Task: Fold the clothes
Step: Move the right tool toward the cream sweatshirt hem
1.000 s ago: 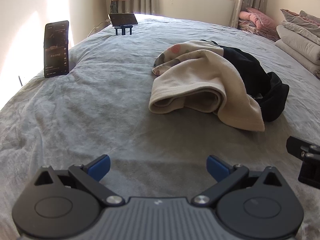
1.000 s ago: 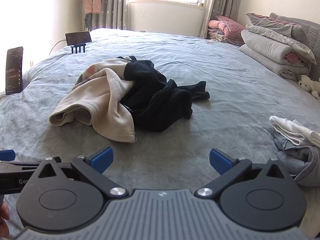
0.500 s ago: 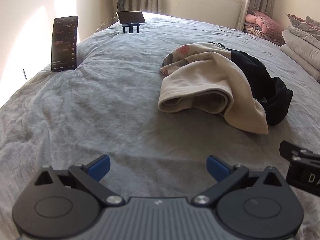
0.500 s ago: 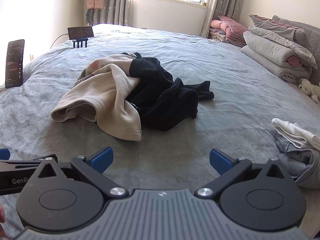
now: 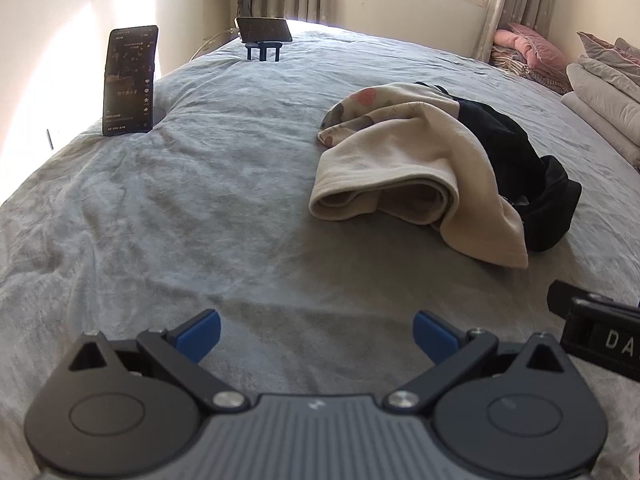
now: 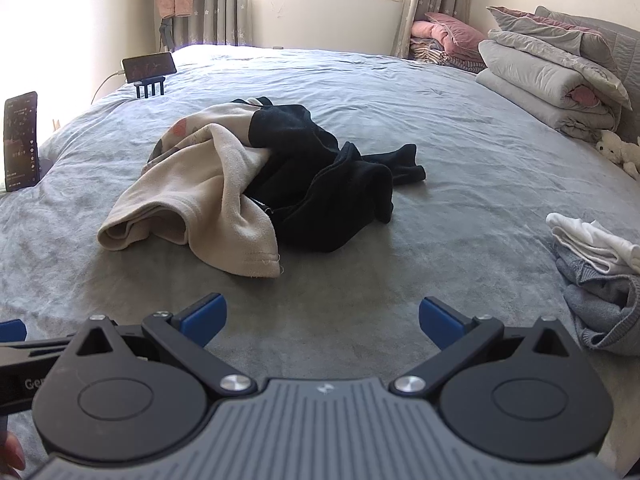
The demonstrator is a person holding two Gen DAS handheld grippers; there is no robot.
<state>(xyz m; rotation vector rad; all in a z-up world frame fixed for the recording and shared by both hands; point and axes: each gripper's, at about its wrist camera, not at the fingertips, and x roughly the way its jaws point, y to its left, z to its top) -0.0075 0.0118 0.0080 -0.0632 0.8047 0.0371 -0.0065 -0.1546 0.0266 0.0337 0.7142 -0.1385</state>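
- Left gripper (image 5: 316, 338) and right gripper (image 6: 322, 320) hover above the bed (image 6: 460, 128), both spread wide, empty.
- Cream garment (image 6: 200, 192) overlaps black garment (image 6: 320, 184) mid-bed.

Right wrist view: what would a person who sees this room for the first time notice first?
Probably the crumpled heap in the middle of the grey bed: a cream garment tangled with a black garment. Next, the small stack of folded clothes at the right edge. In the foreground, the right gripper has its jaws wide apart, holding nothing.
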